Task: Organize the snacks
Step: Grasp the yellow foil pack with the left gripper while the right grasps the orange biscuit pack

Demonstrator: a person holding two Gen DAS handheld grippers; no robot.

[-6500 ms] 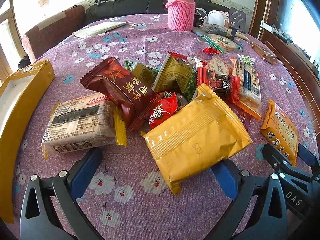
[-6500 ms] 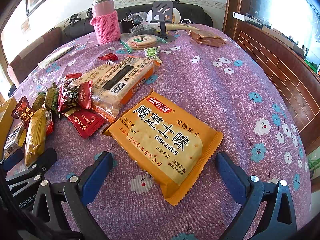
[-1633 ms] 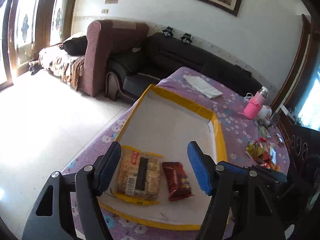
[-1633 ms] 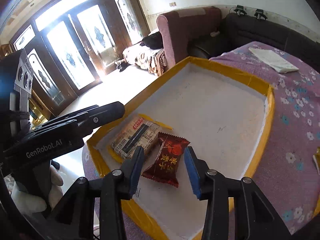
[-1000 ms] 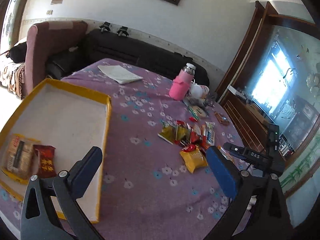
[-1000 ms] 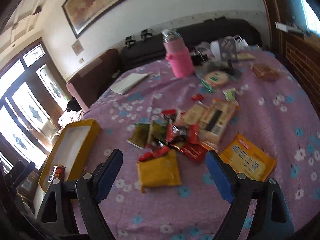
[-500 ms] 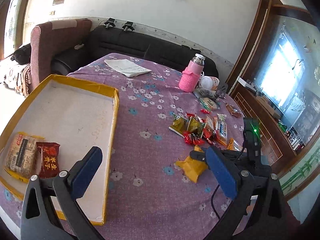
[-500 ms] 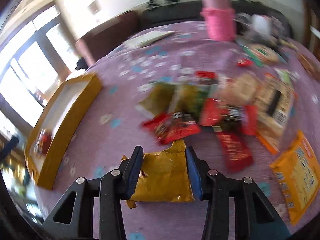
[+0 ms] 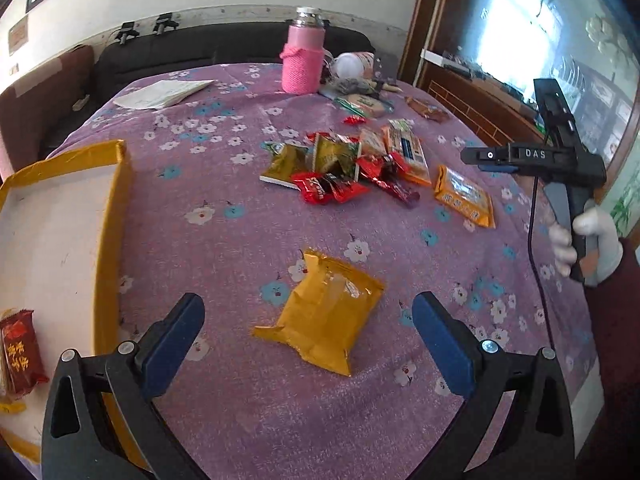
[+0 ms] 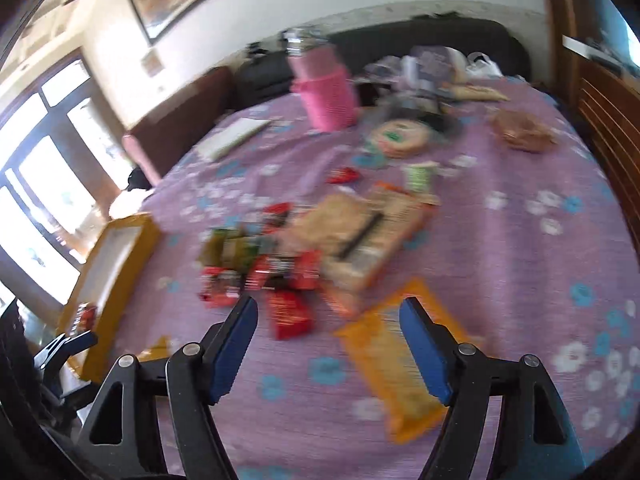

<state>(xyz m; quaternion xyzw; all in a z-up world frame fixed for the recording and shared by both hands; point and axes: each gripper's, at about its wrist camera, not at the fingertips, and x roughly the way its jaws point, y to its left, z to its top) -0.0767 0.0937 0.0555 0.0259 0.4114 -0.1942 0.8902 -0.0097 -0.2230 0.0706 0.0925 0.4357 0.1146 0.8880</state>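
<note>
A yellow snack packet [image 9: 324, 316] lies flat on the purple flowered tablecloth, just ahead of my left gripper [image 9: 306, 307], whose jaws stand wide open on either side of it without touching. My right gripper [image 10: 326, 312] hovers over the snack pile [image 10: 280, 256]; its jaws are opening and nothing is between them. An orange biscuit pack [image 10: 400, 360] lies under its right finger, a red packet [image 10: 288, 316] by its left. The yellow-rimmed tray [image 9: 116, 208] at the left holds a dark red packet [image 9: 18, 350].
A pink flask [image 9: 302, 62], a folded paper [image 9: 164, 94] and more wrapped snacks [image 9: 362, 104] stand at the far side. A white-gloved hand [image 9: 592, 236] holds the right gripper at the table's right edge. A sofa runs behind the table. The right wrist view is blurred.
Half a second ago my right gripper was shut on the yellow packet; it has let go, and the packet now lies on the cloth. The left gripper has dropped closer to it.
</note>
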